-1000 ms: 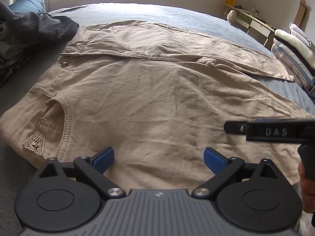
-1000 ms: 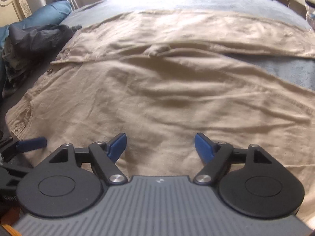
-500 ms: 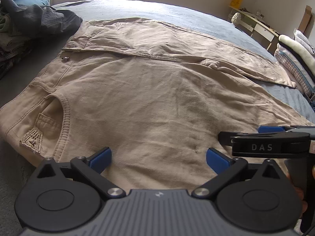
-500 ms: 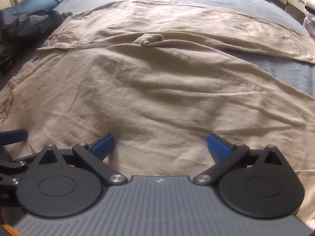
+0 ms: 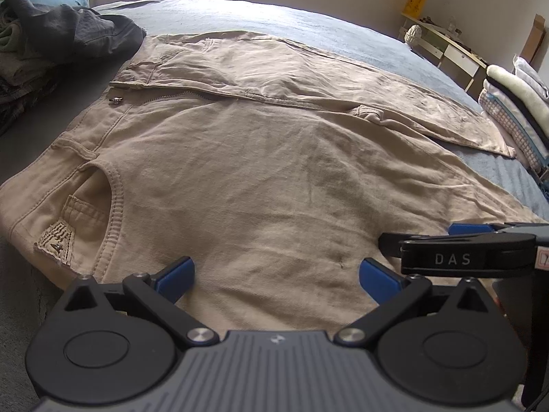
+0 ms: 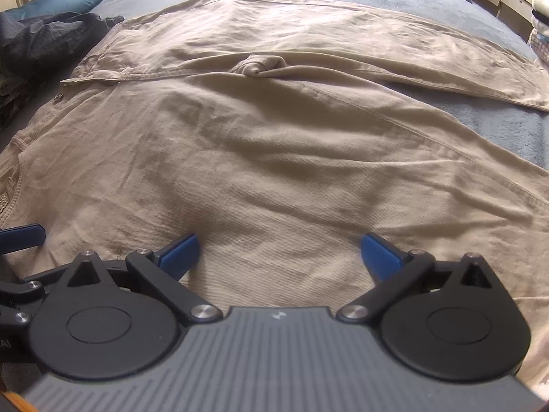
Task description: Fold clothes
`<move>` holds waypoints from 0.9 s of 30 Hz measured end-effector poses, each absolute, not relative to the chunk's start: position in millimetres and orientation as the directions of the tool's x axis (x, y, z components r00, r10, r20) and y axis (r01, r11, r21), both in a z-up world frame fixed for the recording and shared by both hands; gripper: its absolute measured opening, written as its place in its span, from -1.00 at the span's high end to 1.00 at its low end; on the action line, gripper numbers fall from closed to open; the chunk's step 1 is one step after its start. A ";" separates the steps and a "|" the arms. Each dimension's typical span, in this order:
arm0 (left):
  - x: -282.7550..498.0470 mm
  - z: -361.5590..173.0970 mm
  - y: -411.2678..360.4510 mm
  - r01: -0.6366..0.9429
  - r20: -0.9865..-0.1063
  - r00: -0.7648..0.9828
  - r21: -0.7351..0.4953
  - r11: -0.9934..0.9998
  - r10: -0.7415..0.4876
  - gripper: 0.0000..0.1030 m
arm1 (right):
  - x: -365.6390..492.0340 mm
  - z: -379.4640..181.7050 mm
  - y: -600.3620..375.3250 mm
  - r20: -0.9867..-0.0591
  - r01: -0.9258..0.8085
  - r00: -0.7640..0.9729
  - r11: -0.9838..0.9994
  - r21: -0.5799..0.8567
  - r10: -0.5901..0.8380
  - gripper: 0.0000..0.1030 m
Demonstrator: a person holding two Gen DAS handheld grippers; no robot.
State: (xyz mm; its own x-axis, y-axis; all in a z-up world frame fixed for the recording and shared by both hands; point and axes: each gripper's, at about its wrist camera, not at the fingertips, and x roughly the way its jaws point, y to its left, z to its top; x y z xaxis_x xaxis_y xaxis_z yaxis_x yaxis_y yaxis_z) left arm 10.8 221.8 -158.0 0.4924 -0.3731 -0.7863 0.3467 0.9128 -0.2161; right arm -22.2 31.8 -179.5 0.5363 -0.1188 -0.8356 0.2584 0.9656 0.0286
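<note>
A pair of beige trousers [image 5: 260, 158] lies spread flat on the bed, waistband to the left, legs running right; it also fills the right wrist view [image 6: 274, 144]. My left gripper [image 5: 276, 271] is open and empty, low over the near edge of the near leg, beside the front pocket and label [image 5: 56, 242]. My right gripper [image 6: 278, 252] is open and empty, low over the same leg further right. Its side shows in the left wrist view [image 5: 459, 257], and a blue fingertip [image 6: 22, 237] of the left one shows in the right wrist view.
The bed has a blue-grey cover [image 5: 308, 17]. A heap of dark clothes [image 5: 61, 34] lies at the far left, also in the right wrist view [image 6: 41, 41]. A stack of folded linen [image 5: 514, 103] stands at the right. A low shelf [image 5: 446, 48] stands by the far wall.
Both grippers have moved forward and lower over the near trouser leg and opened a little wider. The right gripper has come closer to the left one. The trousers have not moved.
</note>
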 end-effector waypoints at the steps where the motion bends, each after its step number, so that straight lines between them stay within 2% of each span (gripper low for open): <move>1: 10.9 -158.0 222.0 0.346 -0.786 0.492 -0.217 0.913 -0.374 -0.99 | -22.1 -179.4 31.8 -0.836 0.259 0.535 0.965 0.028 -0.119 -0.98; 19: 15.0 -157.0 229.2 0.302 -0.779 0.489 -0.271 0.914 -0.393 -0.99 | -15.1 -179.4 29.4 -0.860 0.255 0.499 0.966 0.033 -0.102 -0.98; 27: 15.9 -154.9 224.3 0.287 -0.796 0.489 -0.239 0.928 -0.356 -0.99 | -15.2 -178.9 29.3 -0.860 0.253 0.499 0.967 0.030 -0.104 -0.98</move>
